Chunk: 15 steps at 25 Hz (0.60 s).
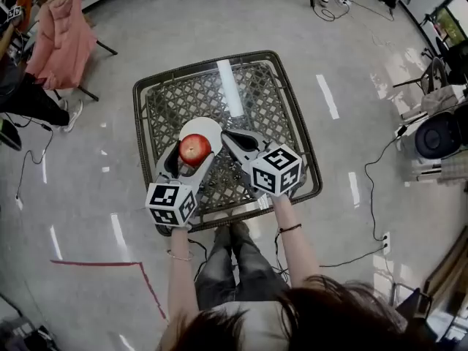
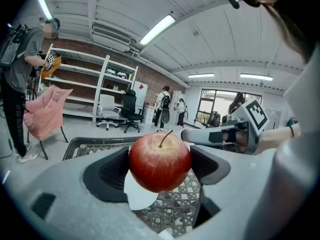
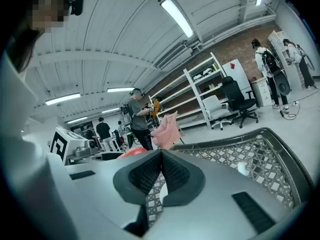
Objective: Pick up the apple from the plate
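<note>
My left gripper (image 2: 160, 170) is clamped on the apple (image 2: 160, 159), one ribbed pad (image 2: 112, 171) on each flank, at its widest girth, stem up. That is the right hold. The fruit looks firm, fairly weighty for its size and waxy-smooth, so I judge it could slip out if I pinched higher or lower, and hard squeezing would bruise it. Just beneath my fingertips shows the white plate (image 2: 137, 196); I cannot tell whether the apple has cleared it. Past the plate runs the lattice table (image 1: 292, 123). Off beside my left fingertips, my right gripper (image 3: 161, 171) has its pads pressed together on nothing.
</note>
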### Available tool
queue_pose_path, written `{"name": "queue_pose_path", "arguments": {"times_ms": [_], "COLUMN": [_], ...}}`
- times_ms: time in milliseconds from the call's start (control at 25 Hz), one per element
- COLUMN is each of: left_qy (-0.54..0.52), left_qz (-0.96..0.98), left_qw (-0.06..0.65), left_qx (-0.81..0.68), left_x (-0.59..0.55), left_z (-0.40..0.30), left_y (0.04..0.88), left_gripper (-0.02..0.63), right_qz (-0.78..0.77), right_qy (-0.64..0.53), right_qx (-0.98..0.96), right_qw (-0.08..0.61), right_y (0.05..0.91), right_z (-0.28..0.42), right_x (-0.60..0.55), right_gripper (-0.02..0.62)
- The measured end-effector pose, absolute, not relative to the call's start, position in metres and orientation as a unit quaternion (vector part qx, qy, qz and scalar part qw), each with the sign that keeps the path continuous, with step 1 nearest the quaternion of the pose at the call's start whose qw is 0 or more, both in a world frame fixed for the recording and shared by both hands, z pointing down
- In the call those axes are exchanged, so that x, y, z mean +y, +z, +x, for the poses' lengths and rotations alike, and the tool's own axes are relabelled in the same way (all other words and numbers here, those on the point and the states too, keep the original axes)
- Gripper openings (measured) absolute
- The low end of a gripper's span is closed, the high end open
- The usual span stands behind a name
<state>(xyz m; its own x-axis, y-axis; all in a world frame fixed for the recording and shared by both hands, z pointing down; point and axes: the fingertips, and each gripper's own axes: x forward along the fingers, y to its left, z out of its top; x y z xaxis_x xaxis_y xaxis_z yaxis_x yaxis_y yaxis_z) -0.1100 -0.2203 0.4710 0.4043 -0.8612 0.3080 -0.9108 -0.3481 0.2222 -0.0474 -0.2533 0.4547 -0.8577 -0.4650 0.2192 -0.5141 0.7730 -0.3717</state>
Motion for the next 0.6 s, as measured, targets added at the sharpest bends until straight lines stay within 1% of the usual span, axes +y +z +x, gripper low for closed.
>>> {"name": "queue_pose_path", "arguments": {"times_ms": [600], "left_qy": [0.057], "left_qz": [0.835], "left_qw": [0.154], "left_qx": [-0.526], "left_x": [-0.193], "left_z": [-0.104], "left_y": [0.417], "left_gripper": [0.393], "right_qz": [0.257], "right_qy": [0.191], "right_qx": [-0.947], "right_qw": [0.023], "right_y": [0.398], "right_z": [-0.042], "right_x": [-0.224], "right_gripper": [0.009]}}
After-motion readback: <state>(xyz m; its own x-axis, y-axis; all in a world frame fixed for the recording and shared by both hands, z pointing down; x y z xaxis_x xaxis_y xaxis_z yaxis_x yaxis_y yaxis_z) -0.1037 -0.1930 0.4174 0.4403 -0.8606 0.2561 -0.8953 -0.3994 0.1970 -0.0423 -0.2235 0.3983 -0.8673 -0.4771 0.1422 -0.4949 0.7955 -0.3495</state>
